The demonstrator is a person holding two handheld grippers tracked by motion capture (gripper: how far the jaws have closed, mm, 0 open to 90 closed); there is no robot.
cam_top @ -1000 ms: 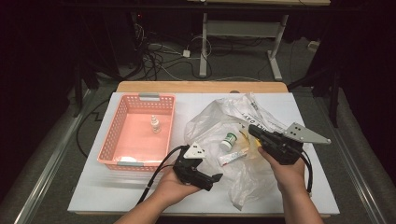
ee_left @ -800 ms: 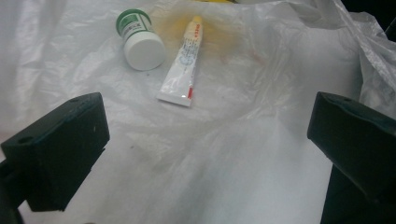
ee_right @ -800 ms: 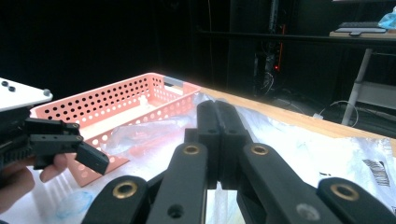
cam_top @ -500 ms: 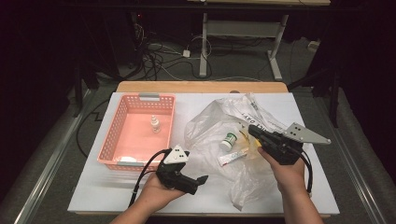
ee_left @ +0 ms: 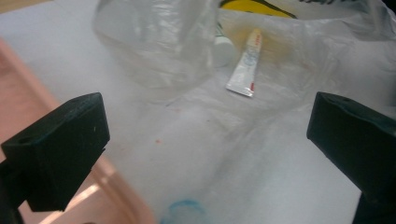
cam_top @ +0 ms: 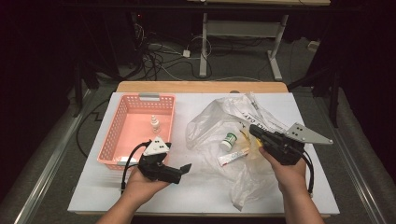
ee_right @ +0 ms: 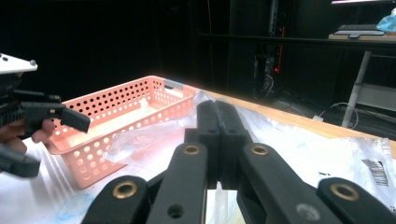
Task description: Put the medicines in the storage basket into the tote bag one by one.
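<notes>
Now the left hand-held gripper has slid away from the clear plastic bag toward the near end of the pink basket, whereas a second ago it sat right at the bag's near edge. Its jaws stand wide apart with nothing between them, and its own view looks along the surface at the bag and the white tube lying inside it. The right hand-held gripper has not moved; its jaws are pressed fully together, and from above its tip lies at the bag's upper layer, though I cannot tell whether any plastic is pinched between the jaws. I take it that the work in hand is emptying the bag into the basket, and the left hand seems to have backed off empty, so the tube and the small green-capped bottle beside it are still in the bag, near the right gripper's tip. One small white bottle already stands inside the basket. The surface is a white sheet over a wooden tabletop, with the basket on its left half and the crumpled bag spread across the right. Beyond it the room is dark, with cables strewn on the floor and the white legs of another desk behind.
</notes>
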